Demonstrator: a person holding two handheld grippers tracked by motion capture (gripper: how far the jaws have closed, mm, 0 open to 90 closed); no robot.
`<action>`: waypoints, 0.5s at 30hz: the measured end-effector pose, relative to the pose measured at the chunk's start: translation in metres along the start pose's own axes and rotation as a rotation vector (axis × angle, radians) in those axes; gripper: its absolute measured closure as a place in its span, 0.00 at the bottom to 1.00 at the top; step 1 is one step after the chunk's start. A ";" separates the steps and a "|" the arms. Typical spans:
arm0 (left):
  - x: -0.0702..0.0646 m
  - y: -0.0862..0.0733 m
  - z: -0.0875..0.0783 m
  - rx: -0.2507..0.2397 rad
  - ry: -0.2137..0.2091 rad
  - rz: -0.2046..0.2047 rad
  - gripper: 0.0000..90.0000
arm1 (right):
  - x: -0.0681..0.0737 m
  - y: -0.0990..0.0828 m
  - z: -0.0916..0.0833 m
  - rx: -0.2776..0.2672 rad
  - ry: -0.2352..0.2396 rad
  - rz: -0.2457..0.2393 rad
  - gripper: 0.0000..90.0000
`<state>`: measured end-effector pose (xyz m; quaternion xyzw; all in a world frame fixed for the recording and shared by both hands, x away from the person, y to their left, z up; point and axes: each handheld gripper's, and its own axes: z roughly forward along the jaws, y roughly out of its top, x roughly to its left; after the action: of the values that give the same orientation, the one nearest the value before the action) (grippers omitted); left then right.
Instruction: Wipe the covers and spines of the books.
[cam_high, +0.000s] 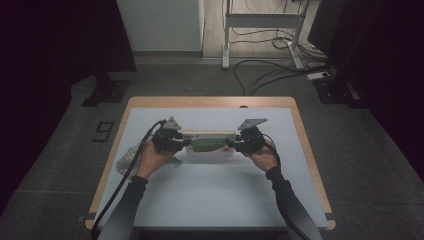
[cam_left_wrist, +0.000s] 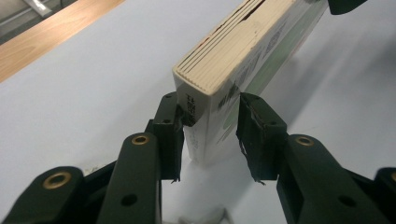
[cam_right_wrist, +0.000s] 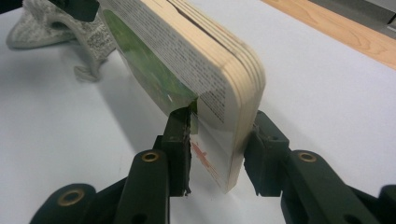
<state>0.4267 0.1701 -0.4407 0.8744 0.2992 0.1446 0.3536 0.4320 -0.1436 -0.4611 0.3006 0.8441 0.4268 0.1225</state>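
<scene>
**Board book held end to end between my two grippers**

A crumpled grey cloth (cam_right_wrist: 60, 28) lies just past my left gripper (cam_high: 176, 141), nothing blocking either jaw. My right gripper view shows the book's (cam_high: 209, 141) printed text and green cover; my left gripper view shows its spine end. The book stands on edge on the white mat (cam_high: 210, 190), long axis running from one gripper to the other. My right gripper (cam_high: 239, 144) is clamped on its end. My left jaws straddle the other end: one pad touches, the other stands slightly off.

Board book (cam_right_wrist: 205, 60) carried lines of small black print, none legible, dark floor marker (cam_high: 103, 131) shaped like a 9
</scene>
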 end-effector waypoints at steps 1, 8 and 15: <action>0.000 0.000 0.001 0.004 0.004 0.003 0.68 | -0.001 0.000 0.001 0.002 0.000 0.001 0.70; -0.003 -0.001 0.004 0.026 0.014 0.016 0.68 | -0.002 -0.005 0.006 0.016 0.005 0.002 0.70; -0.009 -0.001 0.002 0.045 0.028 0.039 0.68 | -0.001 -0.008 0.005 0.018 0.020 0.016 0.68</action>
<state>0.4206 0.1643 -0.4431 0.8856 0.2904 0.1568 0.3268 0.4324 -0.1446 -0.4704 0.3040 0.8467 0.4231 0.1081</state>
